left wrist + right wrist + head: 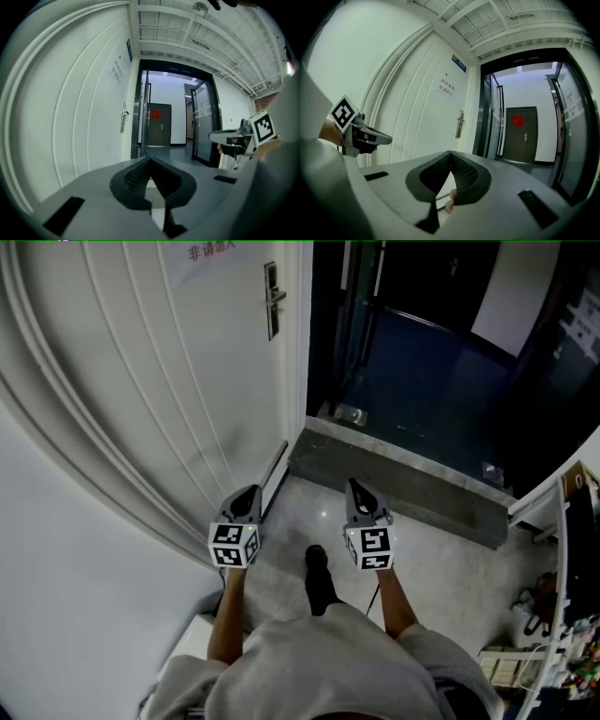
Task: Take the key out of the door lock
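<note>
The white door (pixel 169 362) stands on my left, and its metal lock plate with lever handle (pixel 272 300) is far ahead near the door's edge. The same lock plate (pixel 124 116) shows small in the left gripper view and, as the lock plate (pixel 460 123), in the right gripper view. No key can be made out at this distance. My left gripper (pixel 254 490) and right gripper (pixel 352 483) are held low, side by side, well short of the lock. Both are shut with nothing between the jaws. The left gripper's tips (pixel 150 159) and the right gripper's tips (pixel 450 153) meet.
A grey stone threshold (pixel 403 486) crosses the doorway into a dark corridor (pixel 431 381). A dark door with a red ornament (pixel 518 121) stands at the far end. A cluttered shelf (pixel 562 615) is at the right. The person's dark shoe (pixel 317 576) is on the floor.
</note>
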Tool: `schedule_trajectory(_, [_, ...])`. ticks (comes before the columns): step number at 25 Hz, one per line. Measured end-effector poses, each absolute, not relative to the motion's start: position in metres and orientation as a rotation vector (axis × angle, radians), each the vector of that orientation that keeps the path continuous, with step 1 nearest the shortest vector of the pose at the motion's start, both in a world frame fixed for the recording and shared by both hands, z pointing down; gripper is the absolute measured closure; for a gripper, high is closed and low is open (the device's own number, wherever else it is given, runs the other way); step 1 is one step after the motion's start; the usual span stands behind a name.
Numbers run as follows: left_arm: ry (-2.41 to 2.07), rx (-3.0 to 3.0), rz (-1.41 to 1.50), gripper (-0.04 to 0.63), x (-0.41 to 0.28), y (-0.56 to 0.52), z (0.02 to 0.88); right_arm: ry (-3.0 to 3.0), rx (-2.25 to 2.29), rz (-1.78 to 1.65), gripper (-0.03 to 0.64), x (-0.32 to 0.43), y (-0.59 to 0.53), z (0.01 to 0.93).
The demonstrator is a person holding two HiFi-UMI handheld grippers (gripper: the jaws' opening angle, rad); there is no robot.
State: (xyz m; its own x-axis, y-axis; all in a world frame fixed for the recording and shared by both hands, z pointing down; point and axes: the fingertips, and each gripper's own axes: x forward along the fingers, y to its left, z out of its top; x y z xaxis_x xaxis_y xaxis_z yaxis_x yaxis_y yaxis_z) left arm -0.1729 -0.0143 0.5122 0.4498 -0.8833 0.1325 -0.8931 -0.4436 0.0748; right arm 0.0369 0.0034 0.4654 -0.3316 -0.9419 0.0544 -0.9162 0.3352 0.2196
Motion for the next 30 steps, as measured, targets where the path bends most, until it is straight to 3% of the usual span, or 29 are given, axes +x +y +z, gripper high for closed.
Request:
schedule_trajectory(20, [-1.622, 2.582, 0.159, 0.578, -0.101, -0.331, 0.476, -2.546, 1.583, -0.245, 0.594, 0.071, -0.315, 0.443])
schedule_trajectory(30, [-1.648, 2.543, 0.16, 0.578, -0.08, -0.428, 0.482, -2.567, 1.526, -0.221, 0.594, 0.084, -0.422, 0.451])
